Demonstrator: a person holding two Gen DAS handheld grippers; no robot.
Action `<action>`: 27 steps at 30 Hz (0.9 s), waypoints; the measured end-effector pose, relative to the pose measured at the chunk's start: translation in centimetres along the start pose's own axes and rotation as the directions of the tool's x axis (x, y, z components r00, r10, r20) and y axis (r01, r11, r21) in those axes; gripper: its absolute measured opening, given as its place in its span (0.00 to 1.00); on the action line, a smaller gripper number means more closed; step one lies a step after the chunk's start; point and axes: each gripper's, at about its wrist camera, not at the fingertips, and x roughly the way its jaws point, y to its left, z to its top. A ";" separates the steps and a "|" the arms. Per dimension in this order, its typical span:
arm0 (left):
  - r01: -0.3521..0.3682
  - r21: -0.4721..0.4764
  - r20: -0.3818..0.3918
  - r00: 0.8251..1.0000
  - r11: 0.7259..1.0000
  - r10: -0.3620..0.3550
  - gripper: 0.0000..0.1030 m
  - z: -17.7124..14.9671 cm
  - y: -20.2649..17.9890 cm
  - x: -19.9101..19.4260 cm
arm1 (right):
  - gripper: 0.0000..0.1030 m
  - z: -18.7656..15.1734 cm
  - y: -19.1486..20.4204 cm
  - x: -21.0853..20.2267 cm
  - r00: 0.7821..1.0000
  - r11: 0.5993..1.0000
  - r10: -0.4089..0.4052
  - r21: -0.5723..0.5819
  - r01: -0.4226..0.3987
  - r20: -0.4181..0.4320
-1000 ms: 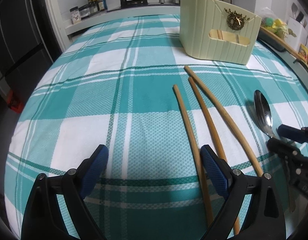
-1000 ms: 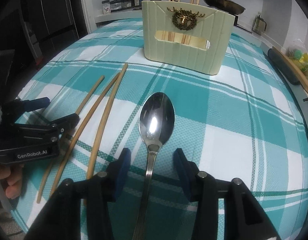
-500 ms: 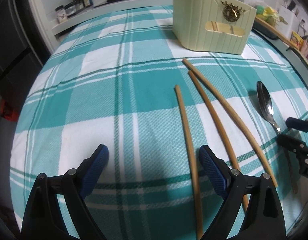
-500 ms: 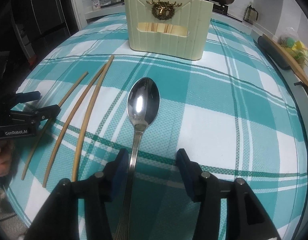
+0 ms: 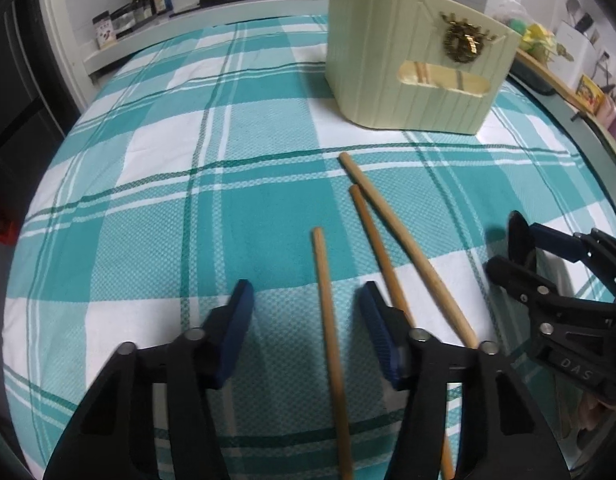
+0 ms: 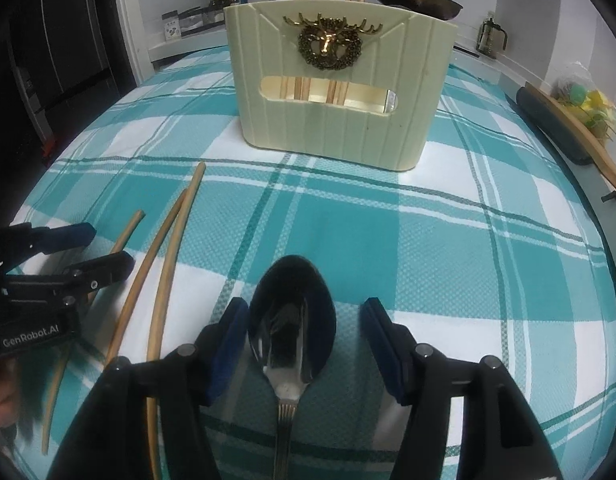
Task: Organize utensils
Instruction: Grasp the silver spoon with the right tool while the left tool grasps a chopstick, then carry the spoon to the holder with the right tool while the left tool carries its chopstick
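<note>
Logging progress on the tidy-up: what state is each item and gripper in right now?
Spoon: lying on cloth, between open jaws.
Loose chopsticks: three, flat on cloth.
Holder: upright, chopsticks inside.
Left gripper: closing, astride one chopstick, not pressing.
Right gripper: opening, gripping nothing.

Black hand-held gripper w/ blue pads, silver screws, "GenRobot.AI" label.

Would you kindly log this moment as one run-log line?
left hand-held gripper: closing around leftmost chopstick, no contact | right hand-held gripper: opening, straddling spoon | holder: chopsticks inside
</note>
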 end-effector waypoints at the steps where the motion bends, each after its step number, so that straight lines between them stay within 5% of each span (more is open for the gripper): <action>1: 0.001 0.011 0.005 1.000 1.000 -0.001 0.35 -0.1 -0.3 -0.1 | 0.59 -0.1 0.1 -0.1 1.000 1.000 -0.013 0.003 0.013 0.008; 2: 0.011 0.025 0.010 1.000 1.000 -0.012 0.17 -0.1 -0.6 -0.1 | 0.58 -0.3 0.1 -0.1 1.000 1.000 -0.022 0.009 0.022 0.014; 3: 0.010 0.038 0.013 1.000 0.999 -0.011 0.09 -0.1 -1.0 -0.2 | 0.54 -0.5 0.1 -0.2 0.999 0.999 -0.032 0.021 0.031 0.019; 4: 0.009 0.041 0.012 1.000 0.999 -0.009 0.04 0.0 -1.1 -0.2 | 0.40 -0.5 0.1 -0.3 0.999 0.999 -0.041 0.027 0.041 0.022; 8: 0.060 -0.027 0.027 0.998 0.998 -0.060 0.04 0.1 0.0 -1.1 | 0.40 0.0 -0.8 -0.5 0.999 0.998 0.015 0.063 -0.017 0.033; 14: 0.108 -0.063 0.161 0.982 0.992 -0.097 0.04 -0.1 1.4 -6.5 | 0.40 0.0 -2.4 -5.1 0.981 0.987 0.115 0.093 -0.130 0.157; 27: 0.201 -0.053 0.417 0.894 0.978 -0.161 0.04 -1.0 2.4 -17.6 | 0.40 -1.3 -2.6 -16.2 0.917 0.985 0.150 0.022 -0.170 0.370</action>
